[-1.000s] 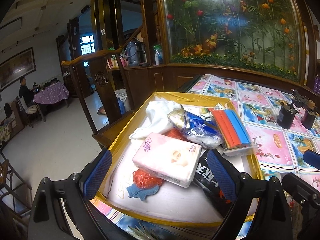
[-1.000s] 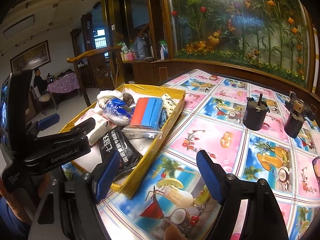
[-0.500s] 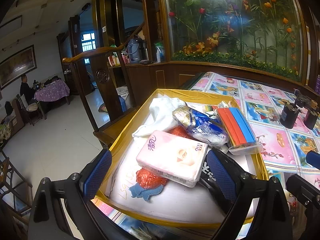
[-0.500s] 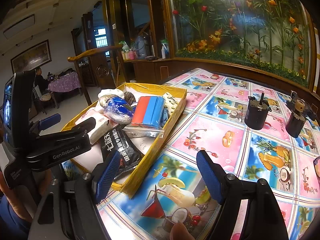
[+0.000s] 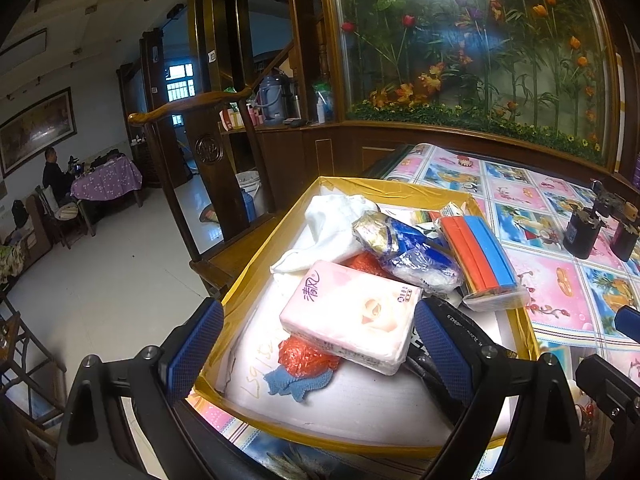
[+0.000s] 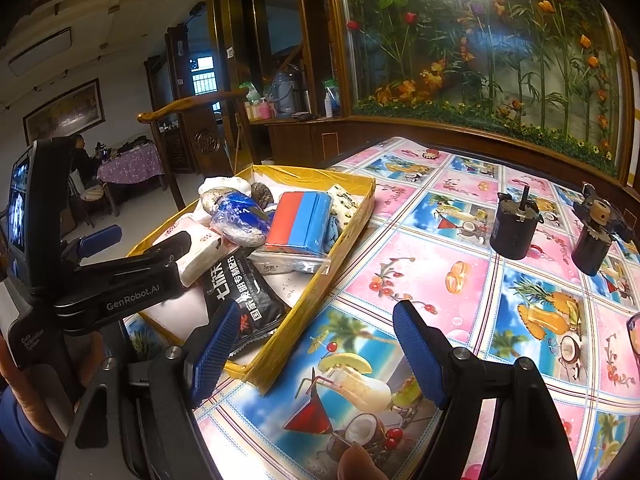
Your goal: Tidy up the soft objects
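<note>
Eased a shade closer to the tray (image 5: 256,264) over the last second: left gripper (image 5: 316,344), jaws wide and empty, blue ribbed pads straddling the near end of the pink tissue pack (image 5: 352,316) without touching it. No contents shifted meanwhile. Reads as an approach in progress, no grasp made; sorting apparently barely under way, all soft items heaped together.

Across the tray, left to right:
- White cloth (image 5: 332,228), limp and creased, slumped against the far-left wall.
- Tissue pack, a plump rectangular block in glossy film, resting tilted on top of crinkly orange mesh (image 5: 304,356).
- Small blue knitted scrap (image 5: 300,380) poking out from under that mesh, fuzzy-edged.
- Lumpy bundle in blue and gold foil (image 5: 416,256), shiny, wrinkled, leaning on the cloth.
- Flat orange and blue foam strips (image 5: 480,256), sealed in a clear bag, propped on the right rim.
- Black printed pouch (image 6: 240,296), slick plastic, crimped edge, lying flat beside the tissue pack at the near-right corner.

Yellow tape all round the tray's rim, pale liner inside.

Further right: right gripper (image 6: 316,344), practically unmoved, jaws likewise wide with nothing held, hovering over the bench (image 6: 420,272) just beside the tray's near corner. Glossy picture-print oilcloth there; two hard black motors (image 6: 514,228) well apart from the tray.
</note>
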The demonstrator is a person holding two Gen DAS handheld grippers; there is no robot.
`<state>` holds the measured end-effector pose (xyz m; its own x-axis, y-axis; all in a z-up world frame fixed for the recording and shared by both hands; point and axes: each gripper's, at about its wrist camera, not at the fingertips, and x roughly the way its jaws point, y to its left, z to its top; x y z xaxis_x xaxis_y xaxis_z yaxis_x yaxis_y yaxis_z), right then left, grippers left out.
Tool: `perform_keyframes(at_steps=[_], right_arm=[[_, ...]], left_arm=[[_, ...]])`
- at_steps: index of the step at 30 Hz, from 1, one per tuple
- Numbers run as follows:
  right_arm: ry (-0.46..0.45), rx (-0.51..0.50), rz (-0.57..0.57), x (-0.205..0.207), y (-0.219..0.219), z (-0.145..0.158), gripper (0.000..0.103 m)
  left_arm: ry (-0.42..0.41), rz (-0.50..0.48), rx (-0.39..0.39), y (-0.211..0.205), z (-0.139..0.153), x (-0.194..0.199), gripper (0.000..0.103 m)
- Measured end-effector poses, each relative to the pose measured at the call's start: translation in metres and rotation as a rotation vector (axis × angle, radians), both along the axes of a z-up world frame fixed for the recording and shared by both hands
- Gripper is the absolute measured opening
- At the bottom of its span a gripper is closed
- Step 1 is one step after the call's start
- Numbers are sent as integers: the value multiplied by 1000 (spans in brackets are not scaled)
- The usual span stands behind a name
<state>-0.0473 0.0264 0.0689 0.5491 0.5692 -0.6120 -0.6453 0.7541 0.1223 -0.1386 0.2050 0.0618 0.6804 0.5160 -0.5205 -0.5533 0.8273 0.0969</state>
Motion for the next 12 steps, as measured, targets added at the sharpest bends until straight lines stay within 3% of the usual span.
perform_keyframes(at_steps=[12], right_arm=[[1, 1, -15, 0, -4, 2, 83]], left_arm=[[12, 21, -63, 16, 6, -3, 96]])
